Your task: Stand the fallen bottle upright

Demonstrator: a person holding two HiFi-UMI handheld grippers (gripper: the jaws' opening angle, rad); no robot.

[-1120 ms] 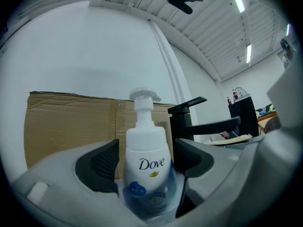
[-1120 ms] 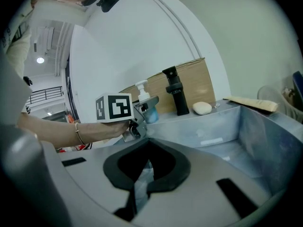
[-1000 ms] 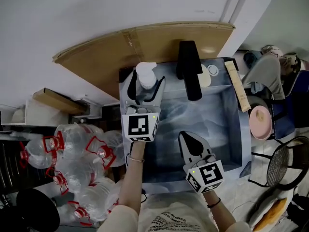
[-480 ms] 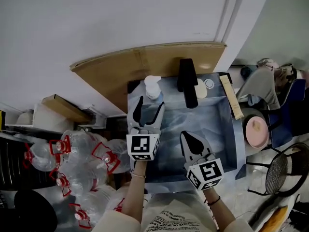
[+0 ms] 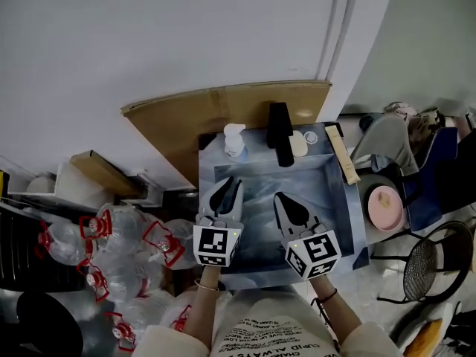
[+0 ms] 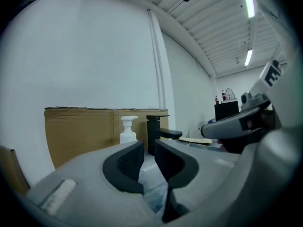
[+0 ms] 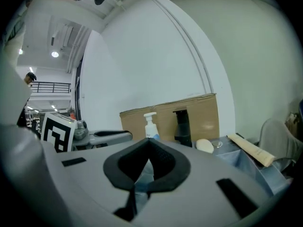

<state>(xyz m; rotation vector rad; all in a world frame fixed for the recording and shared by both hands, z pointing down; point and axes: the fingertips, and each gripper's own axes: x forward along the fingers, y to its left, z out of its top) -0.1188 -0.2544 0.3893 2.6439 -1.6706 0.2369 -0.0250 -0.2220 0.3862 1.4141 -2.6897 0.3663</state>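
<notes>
Items counted: one sink (image 5: 327,192), one black tap (image 5: 280,134), one pump bottle (image 5: 233,140), one bar of soap (image 5: 298,143), one small round cap (image 5: 311,137), one wooden strip (image 5: 340,155), one cardboard sheet (image 5: 223,106) and one pink bowl (image 5: 384,201). Clear jugs (image 5: 111,259) with red handles lie heaped: at least six, full number not determinable.

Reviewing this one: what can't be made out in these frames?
Bottle label: too small, head view.
Bottle base: behind right gripper fingers, right gripper view.
Round item by soap: too small, head view.
Chair: cut by right edge, head view.
</notes>
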